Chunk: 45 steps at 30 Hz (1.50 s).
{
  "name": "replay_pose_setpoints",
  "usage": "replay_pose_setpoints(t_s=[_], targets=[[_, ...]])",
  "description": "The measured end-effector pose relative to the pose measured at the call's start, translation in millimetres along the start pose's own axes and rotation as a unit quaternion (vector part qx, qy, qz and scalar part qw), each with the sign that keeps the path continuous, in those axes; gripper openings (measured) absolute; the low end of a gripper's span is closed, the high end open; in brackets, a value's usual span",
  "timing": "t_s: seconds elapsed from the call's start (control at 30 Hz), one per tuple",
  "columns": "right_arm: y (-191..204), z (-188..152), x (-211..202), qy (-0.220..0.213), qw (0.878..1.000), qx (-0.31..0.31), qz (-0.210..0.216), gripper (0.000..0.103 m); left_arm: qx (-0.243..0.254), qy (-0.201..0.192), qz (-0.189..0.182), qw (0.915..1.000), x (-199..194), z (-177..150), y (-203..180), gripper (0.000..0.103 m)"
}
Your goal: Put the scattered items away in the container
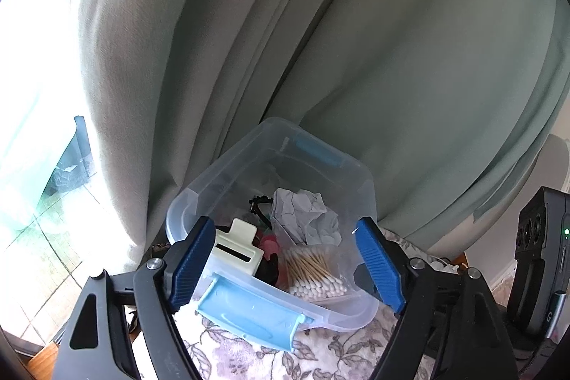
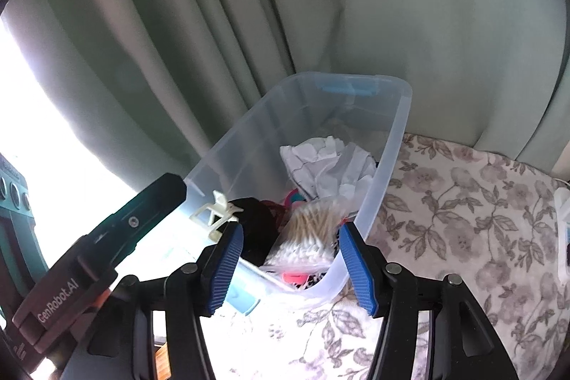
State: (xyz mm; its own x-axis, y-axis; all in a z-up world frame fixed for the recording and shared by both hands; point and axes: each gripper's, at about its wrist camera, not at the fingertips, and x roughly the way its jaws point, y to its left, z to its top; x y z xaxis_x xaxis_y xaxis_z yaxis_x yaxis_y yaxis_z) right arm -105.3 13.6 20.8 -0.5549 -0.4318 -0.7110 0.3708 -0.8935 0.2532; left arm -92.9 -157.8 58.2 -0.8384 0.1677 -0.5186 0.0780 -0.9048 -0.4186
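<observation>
The left tongs (image 1: 285, 264) sit lowest in the left wrist view, their blue pads spread wide with nothing between them, one on each side of the near end of the bin (image 1: 352, 171). The right tongs (image 2: 290, 264) stand open in the same way in the right wrist view, empty, just short of the bin's (image 2: 392, 145) near rim.

The bin is clear plastic with a light blue latch (image 1: 249, 317) on its near end and another at the far end. It rests on a floral cloth (image 2: 456, 202) and its far end lies against grey-green curtains (image 1: 392, 59).

The items are in the bin. A bag of cotton swabs (image 1: 317, 273) lies at the near end, wooden stems and white tips showing through the plastic. Just left of it is a cream clip (image 1: 237, 250), with something black beside it (image 2: 256, 223). Behind the swabs sits crumpled white paper (image 1: 302, 214). A black toothed piece (image 1: 260, 203) shows left of the paper, and bits of pink (image 2: 294, 278) show near the bottom; what they are I cannot tell.

The body of the left tool (image 2: 107, 237) crosses the left of the right wrist view. A bright window (image 1: 32, 130) fills the left edge.
</observation>
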Motion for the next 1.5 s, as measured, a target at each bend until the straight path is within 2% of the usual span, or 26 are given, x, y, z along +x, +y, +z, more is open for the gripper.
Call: replay_pose_setpoints(t_s=[0.17,0.6,0.8,1.0,1.5], targets=[[2.5,0.6,-1.9,0.014,1.000,-0.006,-0.022,0.063,0.014,-0.003,0.018,0.9997,-4.4,1.2,2.7,0.087],[0.5,-1.3,2.5,0.021,0.999,0.001,-0.034,0.064,0.029,-0.004,0.042,0.9987,7.1,-4.1,4.1,0.090],[-2.4,-3.3,6.8,0.028,0.999,0.002,-0.039,0.064,0.040,-0.001,0.068,0.9968,14.8,-6.1,-1.6,0.090],[-2.4,-4.2,9.6,0.033,0.999,0.002,-0.041,0.064,0.035,0.006,0.060,0.9976,13.8,-6.9,3.7,0.090],[-2.7,-5.0,8.0,0.029,0.999,0.013,-0.037,0.064,0.031,-0.006,0.062,0.9975,7.9,-9.3,7.1,0.090]])
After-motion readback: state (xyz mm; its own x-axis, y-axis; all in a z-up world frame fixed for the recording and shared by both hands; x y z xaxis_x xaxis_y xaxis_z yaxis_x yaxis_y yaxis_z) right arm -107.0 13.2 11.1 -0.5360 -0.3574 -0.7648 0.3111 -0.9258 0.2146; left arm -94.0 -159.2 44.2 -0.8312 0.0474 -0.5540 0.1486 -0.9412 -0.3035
